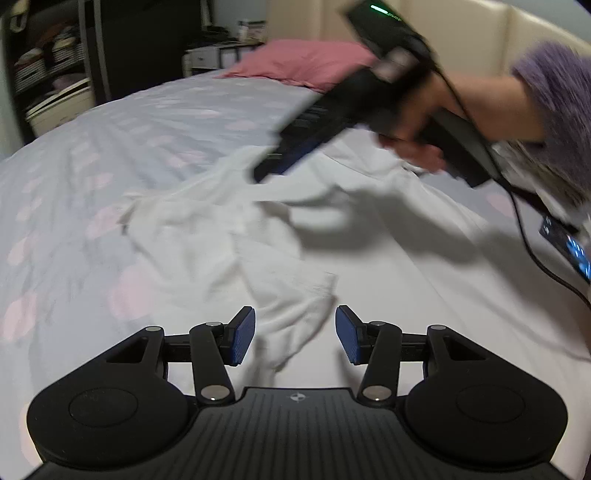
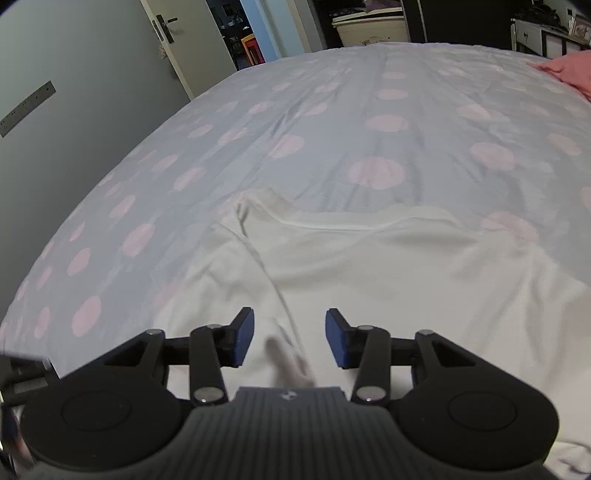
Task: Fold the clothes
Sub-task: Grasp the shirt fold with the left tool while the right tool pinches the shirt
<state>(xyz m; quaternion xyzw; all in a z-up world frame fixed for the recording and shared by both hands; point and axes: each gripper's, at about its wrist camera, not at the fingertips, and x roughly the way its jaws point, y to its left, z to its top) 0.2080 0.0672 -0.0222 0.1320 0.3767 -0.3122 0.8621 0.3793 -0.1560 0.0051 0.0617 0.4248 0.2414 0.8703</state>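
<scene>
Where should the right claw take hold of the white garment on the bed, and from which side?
Probably the far hem of the white garment, near its raised corner. There the edge lies as a lifted ridge on the spotted bedsheet, so a finger could slip under. The open right claw could reach forward over the cloth and come down from above.

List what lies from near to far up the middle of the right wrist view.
Right claw → white garment → dotted bedsheet → cream storage bin.
</scene>
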